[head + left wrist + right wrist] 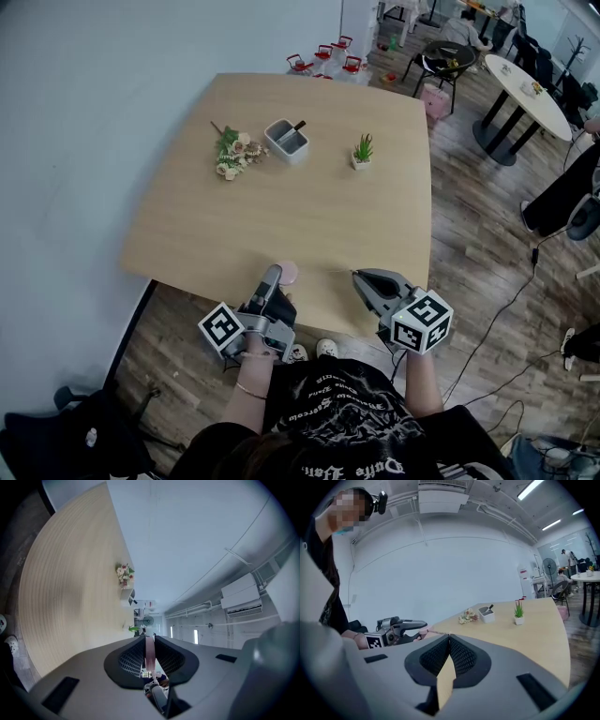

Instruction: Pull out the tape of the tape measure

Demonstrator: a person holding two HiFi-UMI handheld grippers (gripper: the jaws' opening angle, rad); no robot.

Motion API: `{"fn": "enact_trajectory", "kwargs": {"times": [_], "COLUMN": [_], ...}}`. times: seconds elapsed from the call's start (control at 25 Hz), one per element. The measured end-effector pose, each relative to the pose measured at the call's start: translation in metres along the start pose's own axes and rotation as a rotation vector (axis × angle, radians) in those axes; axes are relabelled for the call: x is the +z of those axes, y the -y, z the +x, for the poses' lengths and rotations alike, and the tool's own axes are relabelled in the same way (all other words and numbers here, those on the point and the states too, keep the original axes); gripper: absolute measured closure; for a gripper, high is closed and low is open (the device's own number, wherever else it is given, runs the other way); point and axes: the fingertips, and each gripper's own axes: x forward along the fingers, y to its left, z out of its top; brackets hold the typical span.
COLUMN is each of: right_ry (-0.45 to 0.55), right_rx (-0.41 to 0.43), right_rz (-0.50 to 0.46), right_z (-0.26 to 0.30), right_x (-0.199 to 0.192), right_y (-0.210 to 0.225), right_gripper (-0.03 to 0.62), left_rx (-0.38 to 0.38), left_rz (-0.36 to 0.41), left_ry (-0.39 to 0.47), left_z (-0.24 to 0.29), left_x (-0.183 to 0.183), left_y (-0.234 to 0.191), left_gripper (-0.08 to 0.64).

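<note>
Left hand-held gripper [275, 275] is pinching the pink tape measure [288, 273] just over the near edge of the wooden surface [309, 206] – in the left gripper view the pink case [149, 652] is sitting edge-on between the two pads, pads pressing on both of its sides. Right hand-held gripper [357, 274] is sitting just beside it to the right, also at the near edge, jaws pressed together on the end of the tape [342, 272]. The tape is showing as a thin line running between the two grippers; in the right gripper view it [438, 633] is leading from the pink case to the closed jaw tips. Both grippers are being held by the person's hands, marker cubes facing the head camera. Farther back on the surface – well apart from the grippers – a flower bunch [234, 155], a white container [286, 141] and a small potted plant [363, 152] are standing in a loose row.
</note>
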Motion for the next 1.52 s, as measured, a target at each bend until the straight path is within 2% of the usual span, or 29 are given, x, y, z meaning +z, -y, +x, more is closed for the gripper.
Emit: {"fn": "enact_trajectory", "kwargs": {"times": [0.2,0.48,0.64,0.84,1.08,1.24,1.52], "right_ry": [0.035,-0.008,-0.04,-0.01,0.005,0.01,0.05], "right_rx": [-0.011,0.008,-0.033,-0.113,-0.123,-0.118,-0.215], "right_rz": [0.04,0.048,0.082,0.169,0.206,0.212,0.294], "right_z": [-0.014,-0.016,-0.016,-0.03,-0.036,-0.037,-0.058], "right_x": [0.008,-0.002,-0.007,-0.005,-0.005,-0.004,-0.002], "right_y": [0.011,0.011,0.018,0.042,0.05,0.049,0.076], "right_gripper": [0.577,0.577,0.576,0.577,0.575,0.575,0.576], "left_rx": [-0.009,0.017,0.034,0.053,0.063,0.068,0.106], "left_rz": [-0.015,0.013,0.026,0.006,0.038,0.028,0.007], "left_ry": [0.036,0.038,0.036,0.092,0.096,0.096,0.148], "left_z": [-0.005,-0.005,-0.006,-0.015,-0.019,-0.02,-0.034], "left_x": [0.01,0.011,0.011,0.028,0.035,0.034,0.053], "left_y": [0.002,0.001,0.0,-0.005,-0.003,-0.002,-0.008], "left_gripper": [0.492,0.492,0.492,0.492,0.492,0.492,0.492]}}
